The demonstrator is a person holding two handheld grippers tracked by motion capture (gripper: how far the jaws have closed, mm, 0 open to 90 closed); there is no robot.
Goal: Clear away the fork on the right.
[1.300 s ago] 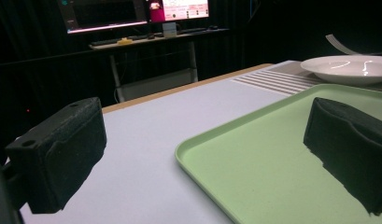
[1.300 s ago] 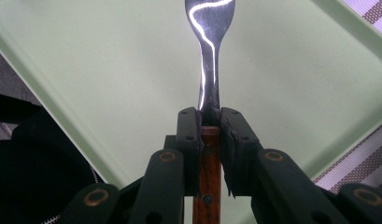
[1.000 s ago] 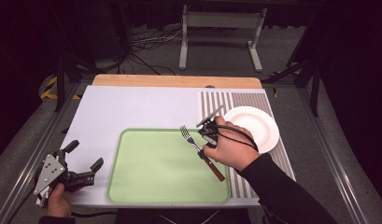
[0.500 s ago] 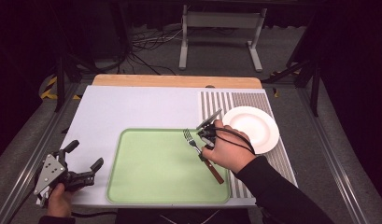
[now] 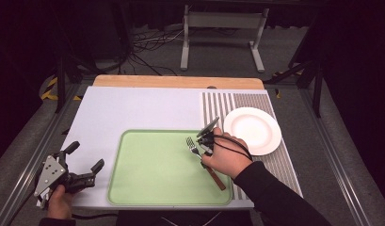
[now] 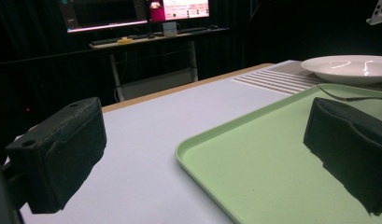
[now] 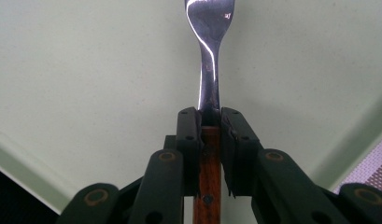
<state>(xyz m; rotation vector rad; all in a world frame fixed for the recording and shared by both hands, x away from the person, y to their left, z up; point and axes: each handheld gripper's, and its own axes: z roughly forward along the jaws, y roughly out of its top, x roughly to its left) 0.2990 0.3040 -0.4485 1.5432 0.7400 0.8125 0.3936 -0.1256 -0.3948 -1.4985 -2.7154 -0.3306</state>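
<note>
Holding fork (image 7: 208,70) tight (wooden handle): right gripper (image 7: 210,116) | over green tray (image 5: 148,188) | left gripper (image 5: 84,162): jaws wide apart, nothing inside

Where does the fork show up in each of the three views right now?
High view: fork at the green tray's right side, held by the right hand-held gripper.
Left gripper view: fork far right, thin, beside the white plate.
Right gripper view: fork centre, clamped at the handle's top end.
Shared landmark: the green tray.

right gripper (image 7: 210,122) jaws clamped, left gripper (image 6: 216,154) jaws apart
</note>
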